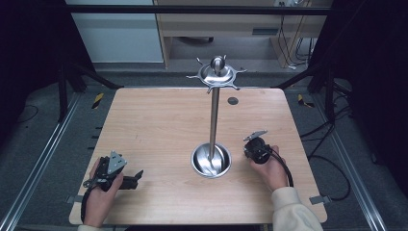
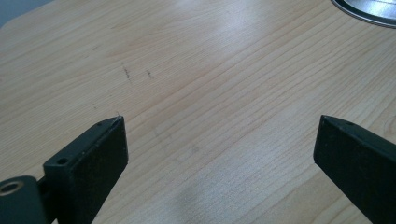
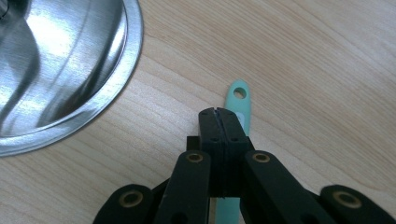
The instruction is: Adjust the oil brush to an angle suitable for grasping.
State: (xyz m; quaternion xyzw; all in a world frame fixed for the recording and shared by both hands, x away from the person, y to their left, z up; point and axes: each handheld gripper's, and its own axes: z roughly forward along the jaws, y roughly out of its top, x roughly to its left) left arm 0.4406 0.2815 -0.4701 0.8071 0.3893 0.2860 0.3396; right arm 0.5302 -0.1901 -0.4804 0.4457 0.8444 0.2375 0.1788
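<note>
The right gripper point(image 3: 219, 112) fingers look pinched on the green handle point(image 3: 239, 103); it could slip back onto the tabletop point(image 3: 303, 56).

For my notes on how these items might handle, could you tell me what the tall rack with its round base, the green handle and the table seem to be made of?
The rack looks like polished steel: its round base mirrors light. The green handle, lying under the shut right gripper, looks like matte plastic or silicone; which is unclear. The table shows pale wood grain, possibly a laminate.
</note>
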